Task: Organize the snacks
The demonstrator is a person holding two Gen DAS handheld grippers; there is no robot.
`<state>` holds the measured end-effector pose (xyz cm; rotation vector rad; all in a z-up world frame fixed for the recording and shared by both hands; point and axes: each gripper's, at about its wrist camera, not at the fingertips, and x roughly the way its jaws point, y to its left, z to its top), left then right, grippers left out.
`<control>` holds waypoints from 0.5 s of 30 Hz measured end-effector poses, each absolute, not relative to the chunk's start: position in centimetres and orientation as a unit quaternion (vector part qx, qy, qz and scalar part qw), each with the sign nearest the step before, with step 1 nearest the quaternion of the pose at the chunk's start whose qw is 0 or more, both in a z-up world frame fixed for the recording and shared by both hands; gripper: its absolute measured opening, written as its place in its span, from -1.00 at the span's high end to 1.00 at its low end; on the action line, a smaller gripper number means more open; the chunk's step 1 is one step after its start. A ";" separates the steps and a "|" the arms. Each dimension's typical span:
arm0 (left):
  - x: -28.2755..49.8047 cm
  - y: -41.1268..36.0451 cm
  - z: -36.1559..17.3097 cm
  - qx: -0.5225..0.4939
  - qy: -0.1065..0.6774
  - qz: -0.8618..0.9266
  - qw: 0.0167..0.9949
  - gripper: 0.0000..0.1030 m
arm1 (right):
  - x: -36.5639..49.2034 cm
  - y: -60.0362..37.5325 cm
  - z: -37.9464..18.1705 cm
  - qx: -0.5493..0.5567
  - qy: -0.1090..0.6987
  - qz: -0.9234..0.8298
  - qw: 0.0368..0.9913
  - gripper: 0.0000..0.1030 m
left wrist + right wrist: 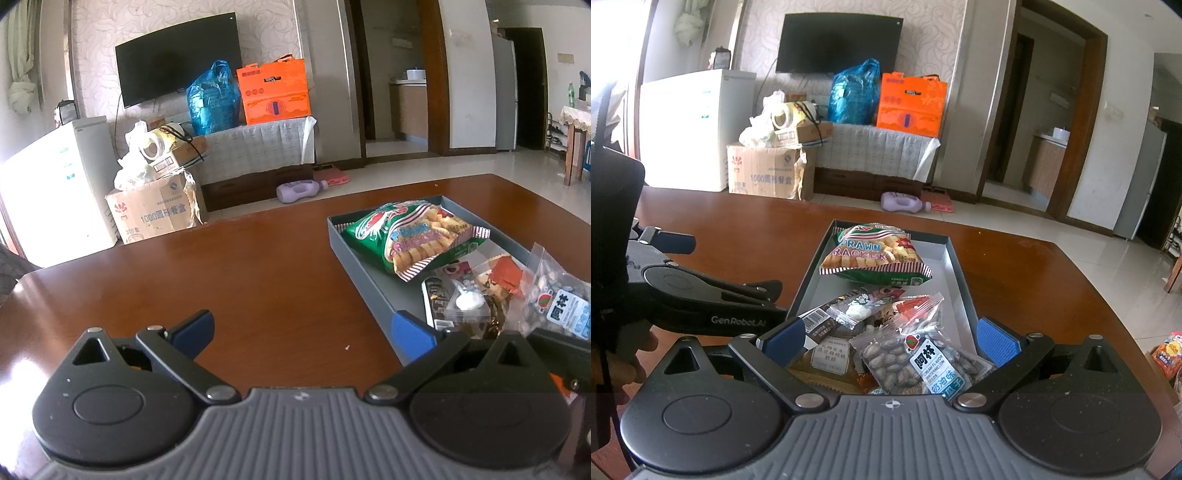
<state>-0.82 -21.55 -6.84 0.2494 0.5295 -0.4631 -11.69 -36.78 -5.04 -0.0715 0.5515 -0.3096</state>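
Right under your right tongs (890,339), which stand spread wide with nothing between the blue pads (995,341), lies the clear crinkly packet of watermelon seeds with a blue and white label (923,360), resting on top of the heap at the near end of the shallow grey rectangular tray (955,266). Expect that packet to be light, slick and noisy, with loose contents that shift; you would do best to pinch a flat sealed edge or a corner rather than the bulging middle. Beneath and beside it sit a brown-labelled wrapper (827,356), a dark striped bar with a barcode (827,317) and a small clear packet with an orange-red insert (916,308), all overlapping, so you cannot tell how many pieces are buried or where each one ends. Your left tongs (303,326) are likewise open and empty, held over bare reddish-brown wooden worktop (266,266) just left of the tray's near corner. Farther along the tray rests the puffy green prawn cracker bag with red-striped ends (873,254); it looks air-filled and brittle inside, so take it by the crimped seam, gently. An orange snack packet (1167,354) at the right edge of the right wrist view is cut off. Beyond the worktop, labels on the cardboard boxes are too small to read.
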 end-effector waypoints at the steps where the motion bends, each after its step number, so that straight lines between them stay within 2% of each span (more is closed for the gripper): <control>1: -0.8 -21.4 -6.8 0.118 0.258 -0.229 0.931 -1.00 | -11.7 -36.8 -5.0 -0.035 0.271 -0.152 0.950 -0.95; 9: -1.5 -20.8 -5.9 0.123 0.219 -0.186 0.950 -1.00 | -11.6 -37.1 -5.3 -0.036 0.273 -0.151 0.950 -0.95; 15: -1.4 -20.3 -5.7 0.116 0.227 -0.196 0.947 -1.00 | -11.6 -37.3 -5.4 -0.037 0.273 -0.150 0.949 -0.95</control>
